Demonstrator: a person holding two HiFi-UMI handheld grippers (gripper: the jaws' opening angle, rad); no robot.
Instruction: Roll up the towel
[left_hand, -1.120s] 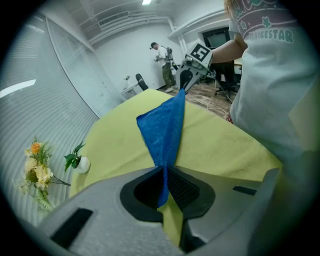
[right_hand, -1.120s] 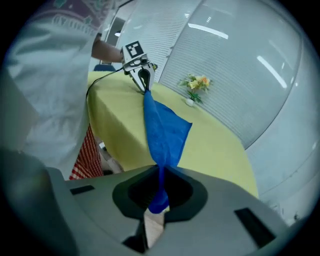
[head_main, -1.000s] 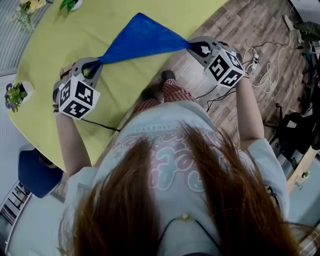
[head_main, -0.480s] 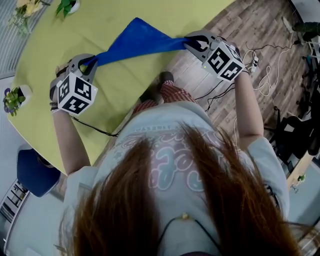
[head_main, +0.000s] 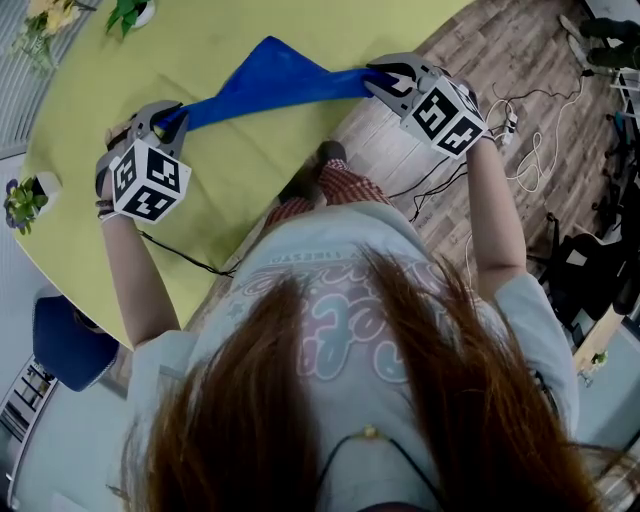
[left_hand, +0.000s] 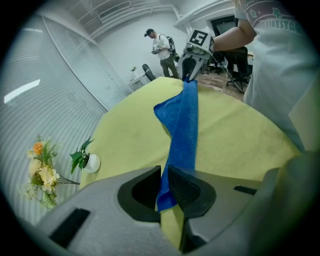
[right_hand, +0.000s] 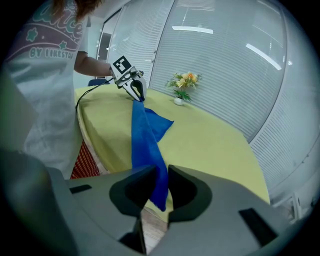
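Blue towel (head_main: 272, 82) hung stretched over the yellow table's (head_main: 200, 210) near edge. Its long axis ran from left gripper (head_main: 172, 113) to right gripper (head_main: 384, 80), and a loose fold pointed away. Left jaws clamped one corner. Right jaws had just been opening, the other corner between them, unpinched.

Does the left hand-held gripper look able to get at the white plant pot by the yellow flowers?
Probably not yet: the left hand-held gripper is shut on the blue towel, so it must let go first. Nothing on the yellow table blocks the way to the plant pot.
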